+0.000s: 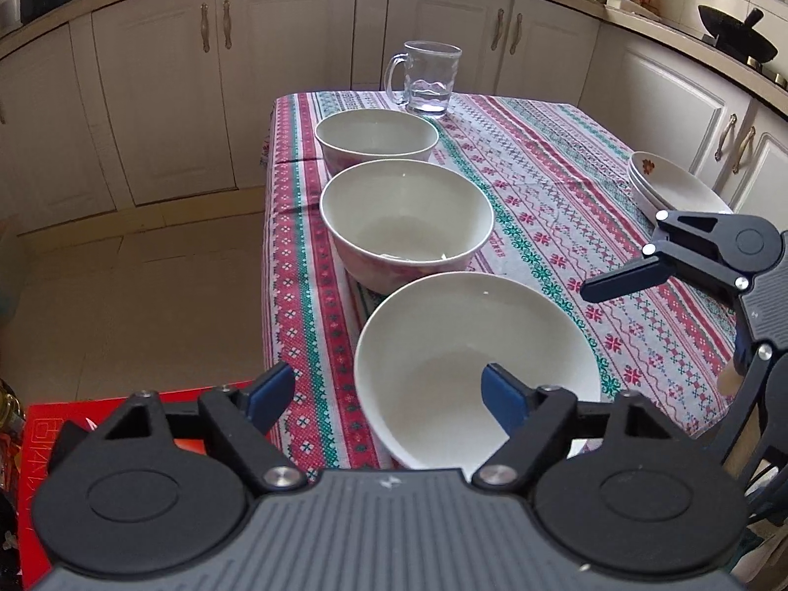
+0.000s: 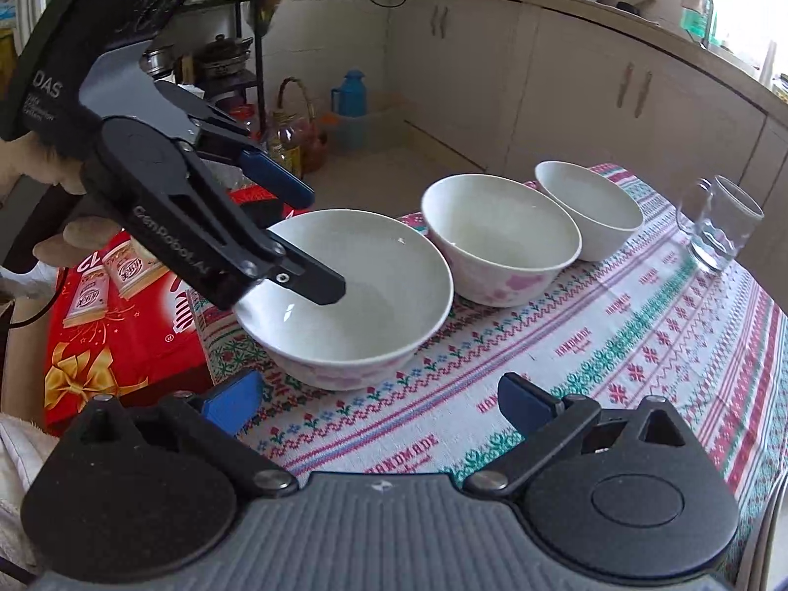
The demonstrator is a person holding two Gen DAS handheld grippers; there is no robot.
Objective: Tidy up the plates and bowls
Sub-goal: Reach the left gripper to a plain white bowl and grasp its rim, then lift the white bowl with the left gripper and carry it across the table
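Three white bowls stand in a row along the table's left edge: the near bowl [image 1: 473,359] [image 2: 354,295], the middle bowl [image 1: 406,219] [image 2: 500,239] and the far bowl [image 1: 377,140] [image 2: 588,207]. My left gripper [image 1: 389,396] [image 2: 325,241] is open and straddles the near bowl's left rim, one finger inside the bowl, one outside. Stacked white plates [image 1: 674,182] lie at the table's right edge. My right gripper [image 2: 379,404] is open and empty, above the cloth to the right of the near bowl; it also shows in the left wrist view [image 1: 620,266].
A glass mug [image 1: 428,79] [image 2: 716,221] stands at the table's far end. A red gift box [image 2: 118,325] sits beside the table's near left corner. The patterned tablecloth [image 1: 566,207] covers the table. Cabinets [image 1: 172,88] line the walls beyond.
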